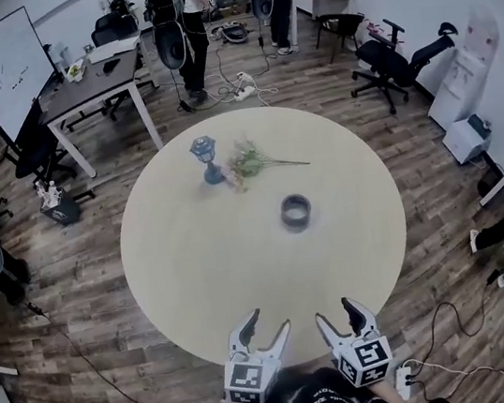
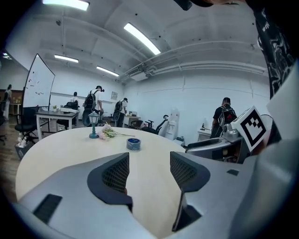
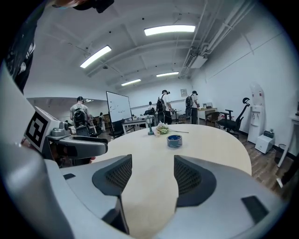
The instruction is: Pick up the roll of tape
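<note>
The roll of tape (image 1: 295,212) lies flat near the middle of the round beige table (image 1: 189,282); it also shows in the left gripper view (image 2: 133,144) and the right gripper view (image 3: 174,140). Both grippers hover at the table's near edge, well short of the roll. My left gripper (image 1: 265,328) stands open with nothing between its jaws, as its own camera confirms (image 2: 148,172). Beside it, my right gripper (image 1: 337,315) is open and empty too (image 3: 152,173). Each gripper sees the other's marker cube at its side.
A small blue lantern (image 1: 206,158) and a bunch of flowers (image 1: 250,161) lie on the table beyond the roll. Desks, office chairs (image 1: 393,60), a whiteboard (image 1: 5,64) and several standing people surround the table. Cables run over the wooden floor.
</note>
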Action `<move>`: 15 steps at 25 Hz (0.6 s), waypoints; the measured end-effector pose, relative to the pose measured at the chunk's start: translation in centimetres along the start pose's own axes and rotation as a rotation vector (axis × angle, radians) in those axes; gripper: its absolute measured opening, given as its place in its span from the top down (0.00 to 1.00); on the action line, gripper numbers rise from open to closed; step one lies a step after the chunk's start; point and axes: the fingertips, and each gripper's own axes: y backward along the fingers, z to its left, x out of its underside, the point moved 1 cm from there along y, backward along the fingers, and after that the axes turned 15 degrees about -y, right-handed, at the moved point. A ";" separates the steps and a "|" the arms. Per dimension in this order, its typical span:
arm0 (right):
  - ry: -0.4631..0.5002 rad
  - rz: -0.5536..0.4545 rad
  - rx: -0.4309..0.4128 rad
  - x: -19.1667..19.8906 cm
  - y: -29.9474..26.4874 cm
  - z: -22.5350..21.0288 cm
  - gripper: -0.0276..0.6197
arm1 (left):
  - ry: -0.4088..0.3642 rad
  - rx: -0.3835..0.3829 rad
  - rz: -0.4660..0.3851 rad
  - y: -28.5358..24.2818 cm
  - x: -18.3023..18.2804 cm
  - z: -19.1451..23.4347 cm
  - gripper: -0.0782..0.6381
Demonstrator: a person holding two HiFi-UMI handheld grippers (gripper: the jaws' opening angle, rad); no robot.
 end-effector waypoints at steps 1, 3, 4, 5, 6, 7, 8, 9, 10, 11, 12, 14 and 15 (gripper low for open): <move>-0.019 -0.004 0.006 -0.2 -0.3 0.2 0.54 | 0.000 0.002 0.006 -0.1 0.0 0.6 0.48; -0.064 -0.009 0.016 -0.4 -0.7 0.2 0.54 | 0.001 0.006 0.007 -0.4 -0.1 1.5 0.48; -0.075 -0.008 0.019 -0.4 -0.9 0.1 0.54 | 0.000 0.006 0.003 -0.5 -0.2 1.8 0.48; -0.074 -0.004 0.021 -0.4 -1.1 0.1 0.54 | 0.000 0.004 -0.001 -0.6 -0.3 2.1 0.48; -0.063 0.001 0.022 -0.4 -1.4 0.1 0.54 | 0.002 0.000 -0.003 -0.7 -0.4 2.4 0.48; -0.049 0.006 0.021 -0.5 -1.7 0.2 0.54 | 0.006 -0.005 -0.003 -0.7 -0.4 2.6 0.48; -0.036 0.008 0.018 -0.8 -1.9 0.3 0.54 | 0.012 -0.011 0.000 -0.8 -0.4 2.9 0.48; -0.027 0.008 0.015 -1.2 -2.2 0.4 0.54 | 0.018 -0.017 0.006 -0.8 -0.4 3.1 0.48; -0.020 0.008 0.011 -1.5 -2.4 0.4 0.54 | 0.023 -0.023 0.013 -0.8 -0.3 3.3 0.48; -0.014 0.011 0.006 -1.8 -2.6 0.4 0.54 | 0.029 -0.029 0.019 -0.8 -0.3 3.3 0.48; -0.009 0.016 -0.002 -2.1 -2.8 0.4 0.54 | 0.034 -0.033 0.023 -0.8 -0.4 3.3 0.48; -0.006 0.027 -0.020 -2.8 -3.5 0.2 0.54 | 0.038 -0.046 0.026 -0.9 -0.5 3.5 0.48; -0.009 0.029 -0.027 -3.3 -3.9 0.0 0.54 | 0.040 -0.056 0.027 -1.0 -0.6 3.6 0.48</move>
